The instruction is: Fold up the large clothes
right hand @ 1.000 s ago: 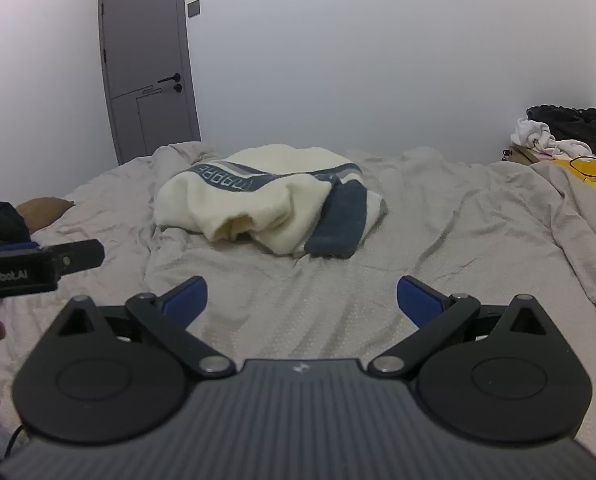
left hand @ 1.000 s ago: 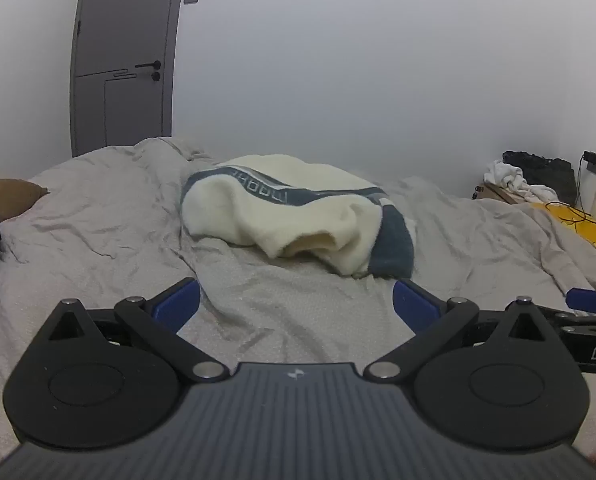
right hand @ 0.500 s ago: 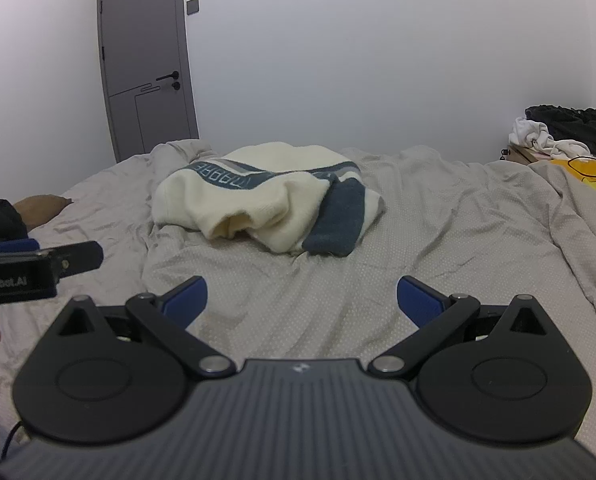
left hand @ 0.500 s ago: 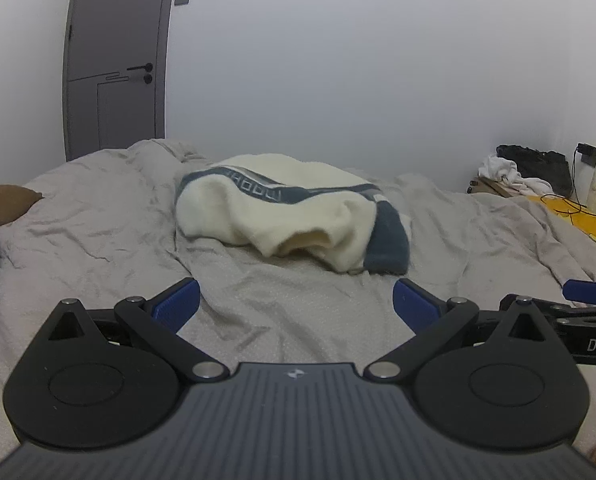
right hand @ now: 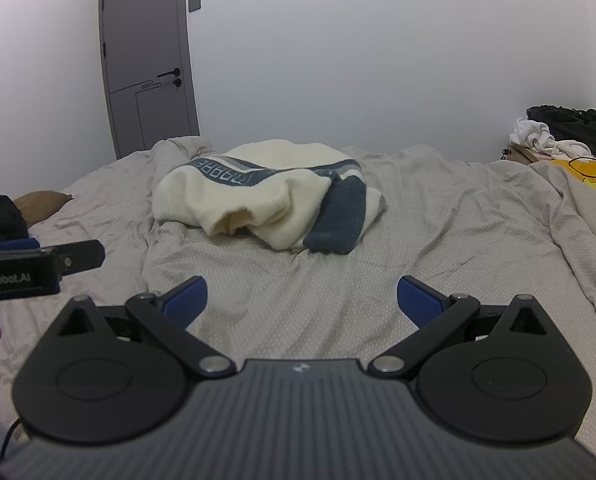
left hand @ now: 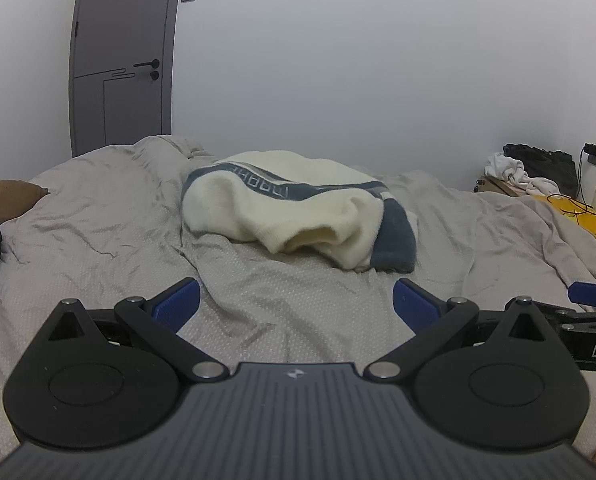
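We held the left hand-held gripper (left hand: 294, 300) and the right hand-held gripper (right hand: 301, 298) side by side above the near edge of the bed (left hand: 98, 240), each with its blue fingers spread wide apart and holding nothing. Ahead of both, well apart from the fingers, the cream and blue sweater (left hand: 294, 210) lay bunched in a heap near the middle of the bed, toward its far edge. A brown pillow (left hand: 14, 200) rested at the left edge. Beyond stood a grey door (left hand: 122, 60) and, off the far right corner, piled clothes (right hand: 557, 136).
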